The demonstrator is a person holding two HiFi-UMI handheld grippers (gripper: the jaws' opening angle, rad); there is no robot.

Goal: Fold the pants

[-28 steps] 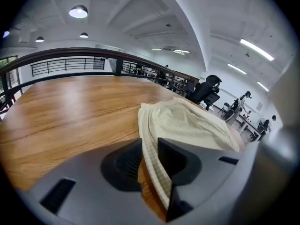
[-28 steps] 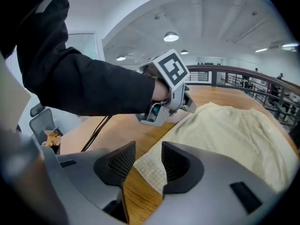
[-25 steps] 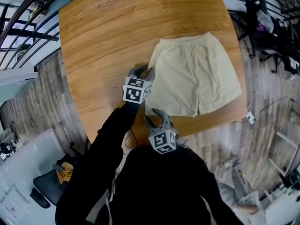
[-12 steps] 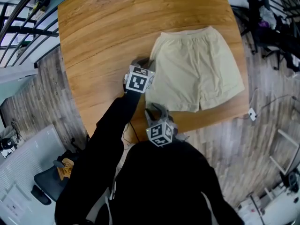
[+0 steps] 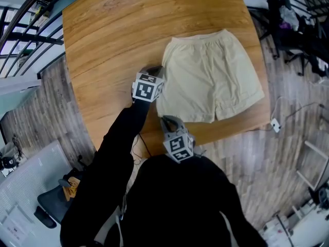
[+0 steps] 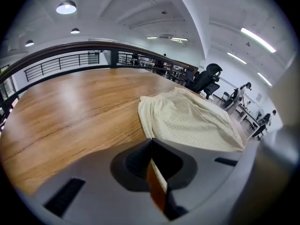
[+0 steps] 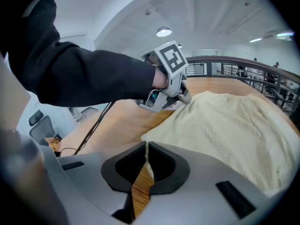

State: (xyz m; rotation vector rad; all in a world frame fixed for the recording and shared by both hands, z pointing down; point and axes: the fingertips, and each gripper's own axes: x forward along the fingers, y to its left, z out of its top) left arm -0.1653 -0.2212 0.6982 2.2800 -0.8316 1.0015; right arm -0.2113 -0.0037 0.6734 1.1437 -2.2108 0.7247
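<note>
Cream shorts (image 5: 211, 78) lie flat on the round wooden table (image 5: 113, 35), waistband at the far side. My left gripper (image 5: 157, 72) is at the shorts' left side edge; its jaws are closing, with the cream fabric edge (image 6: 187, 118) pinched between them (image 6: 151, 140). My right gripper (image 5: 167, 119) is at the near left hem corner; its jaws are closing too, and a fold of the shorts (image 7: 234, 125) is caught at their tip (image 7: 146, 145). The right gripper view also shows the left gripper (image 7: 186, 99) touching the same edge further along.
The table's near edge (image 5: 226, 130) runs just past the hem, with wood-pattern floor below. A black railing (image 5: 31, 14) curves round the far left. Dark office chairs (image 5: 298, 30) stand at the right. A cable (image 5: 141, 145) hangs by my left sleeve.
Both grippers' jaws stood open beside the shorts' edge and have now closed onto the fabric. The hands have hardly shifted.
</note>
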